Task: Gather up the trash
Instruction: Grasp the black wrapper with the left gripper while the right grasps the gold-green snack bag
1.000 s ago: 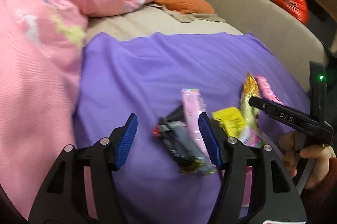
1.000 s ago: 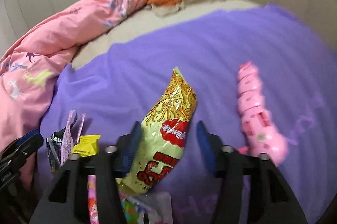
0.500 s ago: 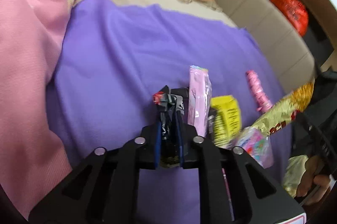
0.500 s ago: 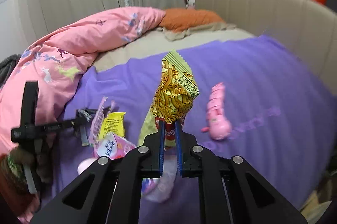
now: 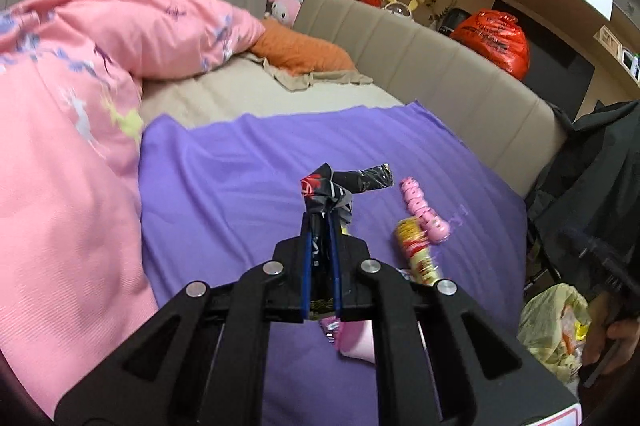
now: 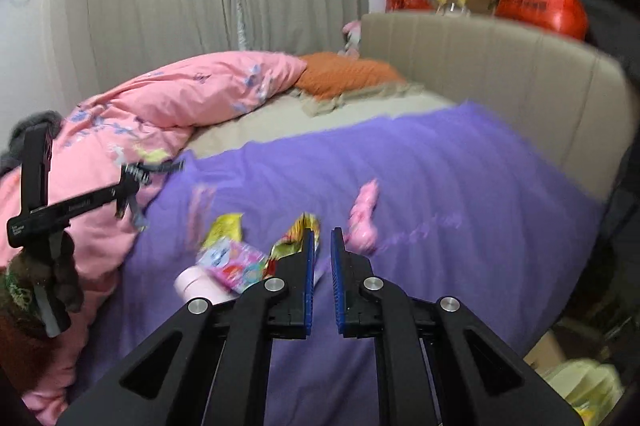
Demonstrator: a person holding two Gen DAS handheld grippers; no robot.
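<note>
Right wrist: fingers (image 6: 321, 246) now slightly parted, noodle packet (image 6: 294, 240) gone from them; left fingers (image 5: 321, 242) still clamping black wrapper (image 5: 332, 192).

Cloth bedding, glossy foil wrappers, matt black plastic grippers

A smooth purple cloth (image 5: 248, 178) is spread beside a soft pink quilt (image 5: 60, 162); a crinkled, shiny black wrapper (image 5: 332, 194) is clamped in the left gripper (image 5: 322, 258), whose matt plastic frame is studded with bright metal rivets; glossy plastic is seen on the far red bag (image 5: 492, 38).
</note>
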